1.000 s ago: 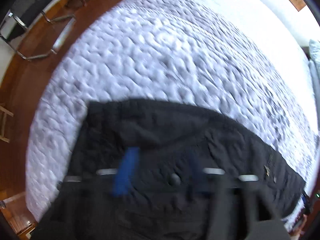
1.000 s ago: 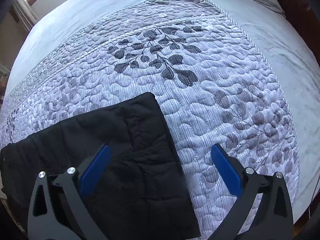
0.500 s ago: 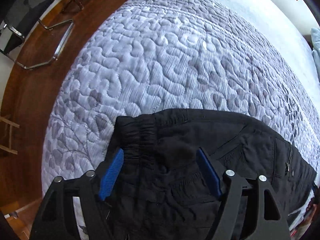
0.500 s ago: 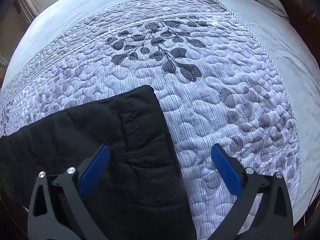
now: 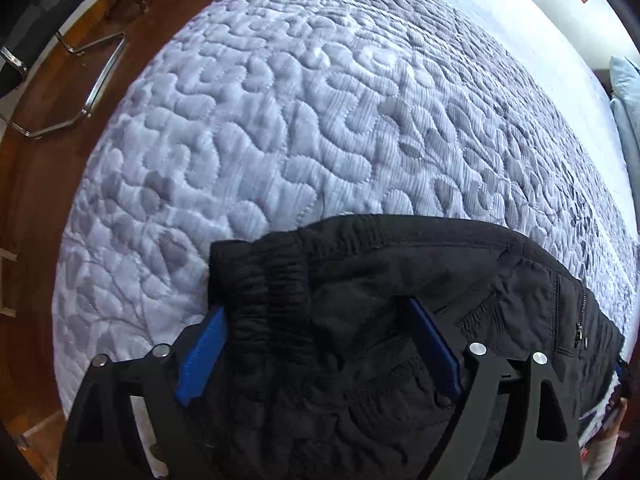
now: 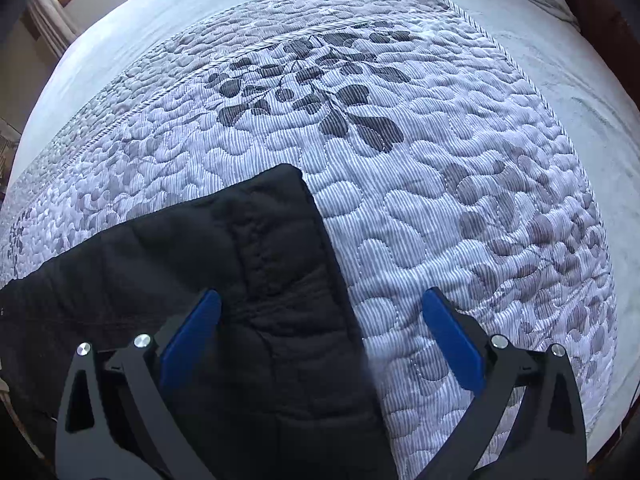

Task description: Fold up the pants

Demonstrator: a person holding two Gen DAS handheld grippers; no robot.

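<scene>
Black fabric pants lie folded on a pale quilted, leaf-patterned bedspread.
The left gripper is opening, its blue pads straddling the elastic waistband without pressing; the right gripper stands wide, gripping nothing, over the pants' edge.

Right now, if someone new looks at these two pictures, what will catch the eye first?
The black pants stand out most, dark against the pale quilted bedspread they lie on. In the right wrist view, a grey leaf pattern marks the quilt beyond the pants. The left tool is opening over the elastic waistband, blue pads either side, not pressing it; the right tool is open too.
</scene>
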